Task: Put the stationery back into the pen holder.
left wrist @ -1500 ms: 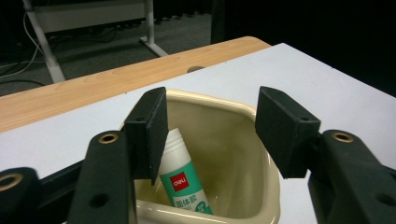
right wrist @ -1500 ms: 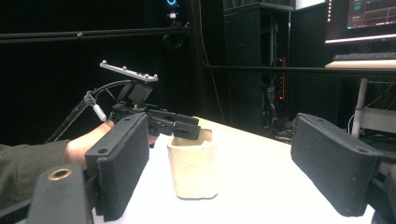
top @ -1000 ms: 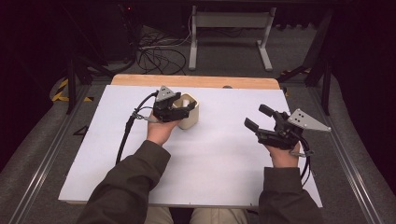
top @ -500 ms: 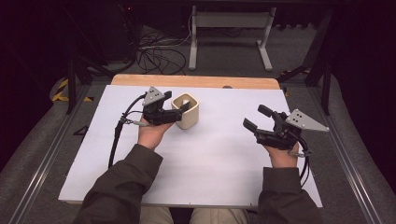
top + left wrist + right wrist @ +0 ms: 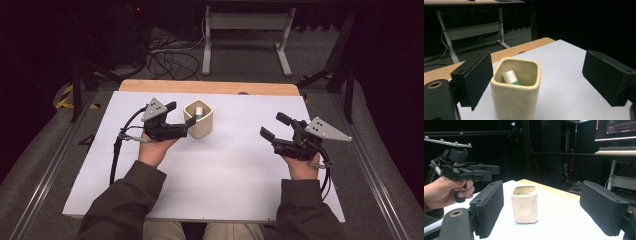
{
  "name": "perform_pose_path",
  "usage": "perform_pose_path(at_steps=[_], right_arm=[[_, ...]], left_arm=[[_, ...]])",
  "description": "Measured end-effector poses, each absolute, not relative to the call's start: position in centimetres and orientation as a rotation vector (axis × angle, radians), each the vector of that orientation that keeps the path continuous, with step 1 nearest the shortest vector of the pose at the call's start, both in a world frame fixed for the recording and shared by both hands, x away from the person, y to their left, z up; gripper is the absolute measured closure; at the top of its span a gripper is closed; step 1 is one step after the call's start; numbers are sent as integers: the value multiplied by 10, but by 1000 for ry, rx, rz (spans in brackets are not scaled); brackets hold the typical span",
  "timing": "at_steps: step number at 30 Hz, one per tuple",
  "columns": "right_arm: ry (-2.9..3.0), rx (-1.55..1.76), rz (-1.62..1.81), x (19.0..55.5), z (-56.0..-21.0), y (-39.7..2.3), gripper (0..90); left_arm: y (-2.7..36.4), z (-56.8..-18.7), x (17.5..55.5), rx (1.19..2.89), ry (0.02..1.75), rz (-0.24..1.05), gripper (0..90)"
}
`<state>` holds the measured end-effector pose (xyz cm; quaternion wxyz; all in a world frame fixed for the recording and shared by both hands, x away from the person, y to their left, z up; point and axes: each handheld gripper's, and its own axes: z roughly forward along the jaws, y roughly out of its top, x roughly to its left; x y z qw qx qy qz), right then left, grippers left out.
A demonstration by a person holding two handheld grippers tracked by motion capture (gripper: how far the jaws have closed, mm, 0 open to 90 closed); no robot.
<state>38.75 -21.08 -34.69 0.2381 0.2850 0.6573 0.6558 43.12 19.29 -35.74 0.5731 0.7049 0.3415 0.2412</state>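
Note:
A cream square cup stands on the white table sheet, left of centre. Inside it leans a small green item with a white ribbed cap. My left gripper is just left of the cup with its tips by the cup's left wall. Its jaws have just been opening and now stand wide, the pads clear of the cup. My right gripper hovers open at the right, well away from the cup, with nothing between its pads. The left gripper also appears in the right gripper view.
The sheet lies on a wooden table whose far edge shows bare. Beyond it are a white desk frame and floor cables. Metal rails run along both sides of the table.
My left gripper has pulled back to the left from over the cup, and its jaws have widened. The capped item now shows inside the cup. My right gripper has stayed put.

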Motion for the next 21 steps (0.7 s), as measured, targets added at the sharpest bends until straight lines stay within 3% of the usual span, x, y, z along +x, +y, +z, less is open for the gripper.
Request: perform_pose_path(at_steps=[21], right_arm=[[1810,806,1775,386,-349,-211,198]], left_arm=[[218,-357,403,1629,761,576,67]])
